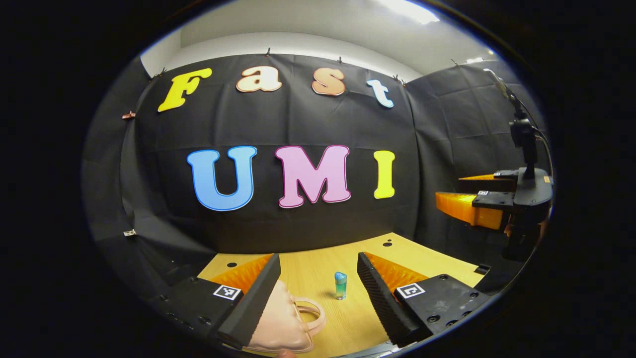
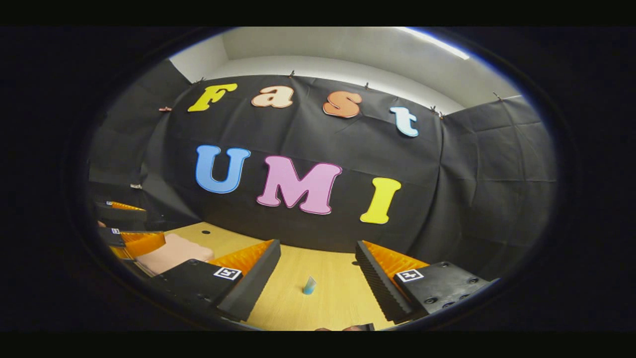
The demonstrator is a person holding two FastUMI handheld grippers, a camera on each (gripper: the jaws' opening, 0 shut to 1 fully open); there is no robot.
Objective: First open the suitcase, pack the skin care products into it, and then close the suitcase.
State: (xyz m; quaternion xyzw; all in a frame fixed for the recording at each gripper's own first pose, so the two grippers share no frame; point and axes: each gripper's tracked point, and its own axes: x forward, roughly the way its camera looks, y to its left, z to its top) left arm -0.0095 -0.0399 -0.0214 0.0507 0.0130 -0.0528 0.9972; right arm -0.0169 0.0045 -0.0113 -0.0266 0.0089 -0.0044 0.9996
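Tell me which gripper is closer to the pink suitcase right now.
The left gripper: in its own view, its left finger overlaps the pink suitcase lying on the table. The right gripper is open over bare wood around the small blue-green bottle, with the suitcase off to its left.

The pink suitcase [image 1: 280, 318] is partly covered by the left gripper's [image 1: 318, 293] near finger in the left gripper view, and its lower part is cut off by the picture's edge. In the right gripper view the suitcase [image 2: 171, 252] is half hidden behind the right gripper's [image 2: 318, 281] finger. The small blue-capped bottle [image 1: 340, 286] is too small for its label to be made out. The tabletop [image 1: 318, 268] is cut off below.
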